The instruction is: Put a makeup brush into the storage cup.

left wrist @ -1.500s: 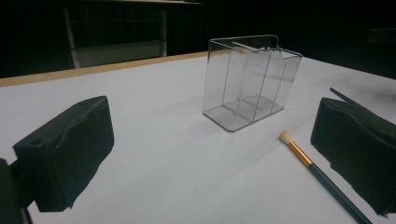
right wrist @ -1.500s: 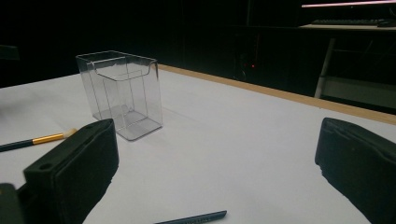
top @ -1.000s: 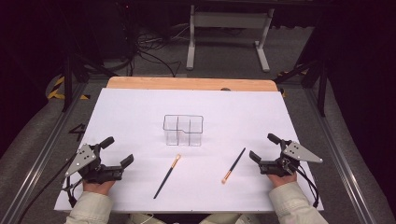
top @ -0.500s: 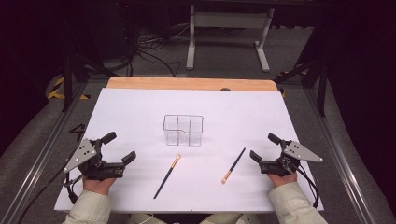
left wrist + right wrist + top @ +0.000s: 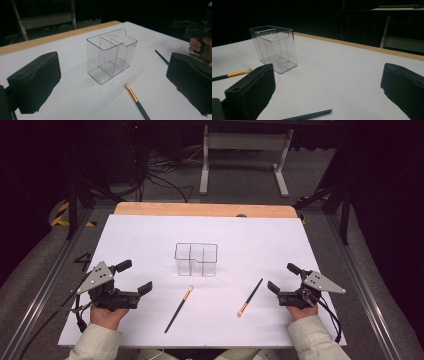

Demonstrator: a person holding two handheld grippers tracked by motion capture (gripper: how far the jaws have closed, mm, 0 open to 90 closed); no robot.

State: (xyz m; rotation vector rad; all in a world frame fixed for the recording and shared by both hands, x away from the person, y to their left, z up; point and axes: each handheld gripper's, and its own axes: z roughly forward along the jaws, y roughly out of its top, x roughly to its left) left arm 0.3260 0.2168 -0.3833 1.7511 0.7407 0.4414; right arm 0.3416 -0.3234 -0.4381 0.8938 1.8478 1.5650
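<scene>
clear organizer (image 5: 196, 259) mid-table, two brushes (image 5: 178, 308) (image 5: 250, 297) before it, open sheet (image 5: 250, 240) around

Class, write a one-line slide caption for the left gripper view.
Open left gripper faces a clear plastic organizer, with a gold-banded brush lying on the white table.

each hand holds a black two-jaw tool: the left gripper (image 5: 134, 276) and the right gripper (image 5: 283, 276) have blocky, matt black bodies, and each carries a flat grey three-cornered plate on top, with small dark holes or screws showing on the left one. a thin black cable trails back from each toward the table's near edge. seen close in the gripper views, the jaws end in thick black pads (image 5: 37, 80) of a soft-looking, rubbery material with uneven, slightly ragged edges and a small round hole near one corner. the person wears pale, cream-coloured long sleeves (image 5: 97, 342) that reach the wrists.
</scene>
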